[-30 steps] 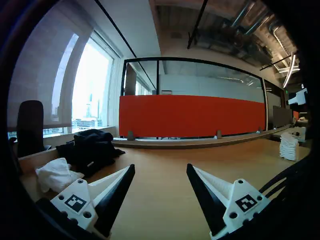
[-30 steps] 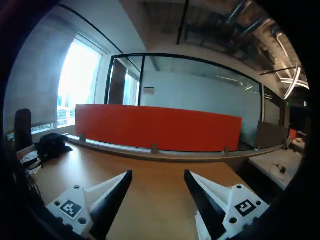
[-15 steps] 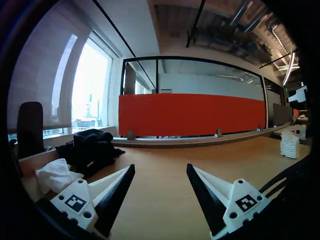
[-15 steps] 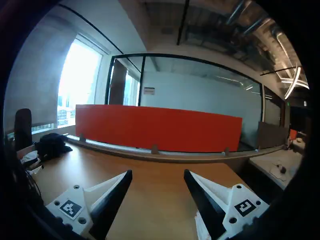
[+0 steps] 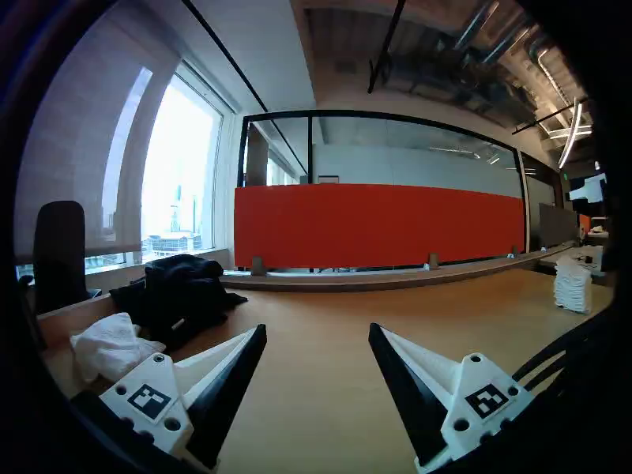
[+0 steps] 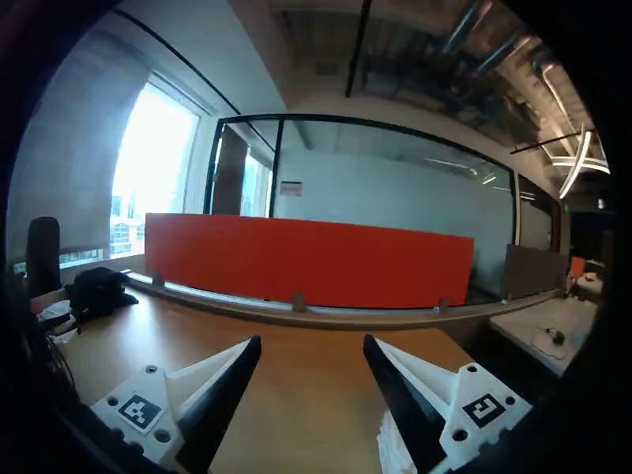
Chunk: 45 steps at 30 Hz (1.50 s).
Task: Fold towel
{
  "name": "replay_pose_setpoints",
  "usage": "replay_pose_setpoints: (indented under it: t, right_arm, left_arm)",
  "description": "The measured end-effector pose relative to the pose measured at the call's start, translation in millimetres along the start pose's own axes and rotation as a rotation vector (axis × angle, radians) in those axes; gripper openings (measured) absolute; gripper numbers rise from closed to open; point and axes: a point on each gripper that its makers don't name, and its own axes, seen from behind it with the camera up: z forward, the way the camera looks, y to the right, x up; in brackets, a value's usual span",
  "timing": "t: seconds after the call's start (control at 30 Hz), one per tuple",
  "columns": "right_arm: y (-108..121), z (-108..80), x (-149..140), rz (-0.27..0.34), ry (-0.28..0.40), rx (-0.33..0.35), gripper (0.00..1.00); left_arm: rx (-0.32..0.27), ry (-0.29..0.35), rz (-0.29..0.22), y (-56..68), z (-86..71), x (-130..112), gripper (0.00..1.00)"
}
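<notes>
In the left gripper view, a crumpled white towel (image 5: 110, 347) lies at the lower left on the wooden table (image 5: 316, 395), just left of the left gripper's (image 5: 316, 327) left finger and apart from it. It is a loose heap, so no long axis or heading can be told. A black heap of cloth (image 5: 178, 296) sits just behind it. The left gripper is spread wide with nothing between its fingers, held low and level over the table, pointing at the orange partition (image 5: 379, 225). At far right stands a stack of folded white towels (image 5: 573, 286). In the right gripper view, the right gripper (image 6: 311, 338) is likewise wide open, empty and level above the table.
</notes>
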Motion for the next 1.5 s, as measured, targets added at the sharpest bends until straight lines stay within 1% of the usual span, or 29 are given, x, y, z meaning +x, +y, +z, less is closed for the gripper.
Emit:
replay_pose_setpoints:
  t: [0.17,0.27,0.57,0.67,0.77,0.97,1.17,1.5]
  right_arm:
    - [10,0.4,-4,-0.004,0.034,-0.004,1.00]
    - [18,0.4,-14,0.005,0.040,-0.014,1.00]
    - [46,-0.4,-55,0.087,0.042,-0.056,1.00]
    - [50,-0.9,-66,0.109,0.054,-0.058,1.00]
    - [51,0.0,-78,0.115,0.059,-0.066,1.00]
    - [51,3.9,-95,0.100,0.073,-0.076,0.99]
    - [38,5.4,-111,0.107,0.058,-0.050,0.99]
    - [34,9.2,-133,0.098,0.033,-0.061,1.00]
  left_arm:
    - [0.000,0.000,0.000,0.6,0.3,-1,0.96]
    - [0.000,0.000,0.000,1.2,0.6,-1,0.96]
    - [0.000,0.000,0.000,1.7,0.6,-2,0.96]
    - [0.000,0.000,0.000,2.0,0.5,-2,0.96]
    - [0.000,0.000,0.000,2.0,0.3,-2,0.96]
    - [0.000,0.000,0.000,2.4,0.3,-2,0.96]
    - [0.000,0.000,0.000,2.1,0.6,-2,0.96]
    - [0.000,0.000,0.000,2.3,0.0,-2,0.96]
